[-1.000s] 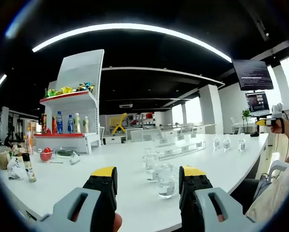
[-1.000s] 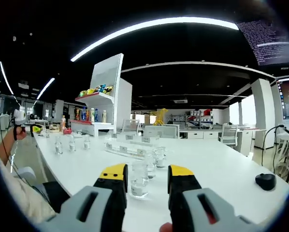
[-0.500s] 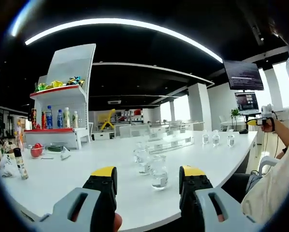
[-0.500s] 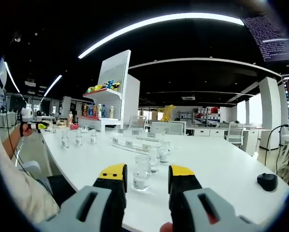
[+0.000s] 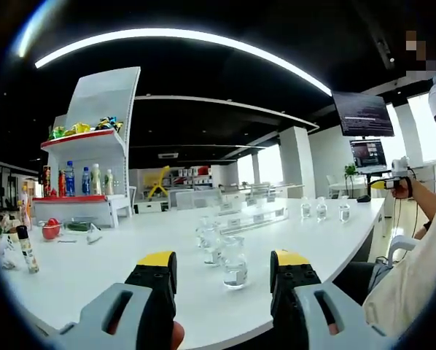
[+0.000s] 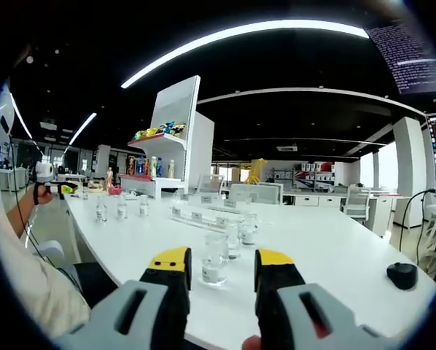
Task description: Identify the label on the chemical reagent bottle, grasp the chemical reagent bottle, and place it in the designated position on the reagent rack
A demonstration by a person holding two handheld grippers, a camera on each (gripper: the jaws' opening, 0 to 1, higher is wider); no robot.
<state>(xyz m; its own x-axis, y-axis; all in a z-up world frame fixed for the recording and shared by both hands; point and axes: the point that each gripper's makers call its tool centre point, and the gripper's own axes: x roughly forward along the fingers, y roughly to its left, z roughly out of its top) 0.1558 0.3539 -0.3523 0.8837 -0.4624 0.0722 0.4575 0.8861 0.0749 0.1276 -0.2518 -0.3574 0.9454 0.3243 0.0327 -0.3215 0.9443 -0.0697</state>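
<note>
We see an open office with a long white table. In the left gripper view, the left gripper hangs over the near edge of the table with its jaws apart and nothing between them. A group of clear reagent bottles stands on the table just beyond the jaw tips, and the clear reagent rack lies behind this group. Compared with the picture one second ago, the bottles look a little farther, because the camera moved back. In the right gripper view, the right gripper also has its jaws apart and empty, with the same bottles just beyond its tips and the rack behind them. The labels are too small for us to read.
</note>
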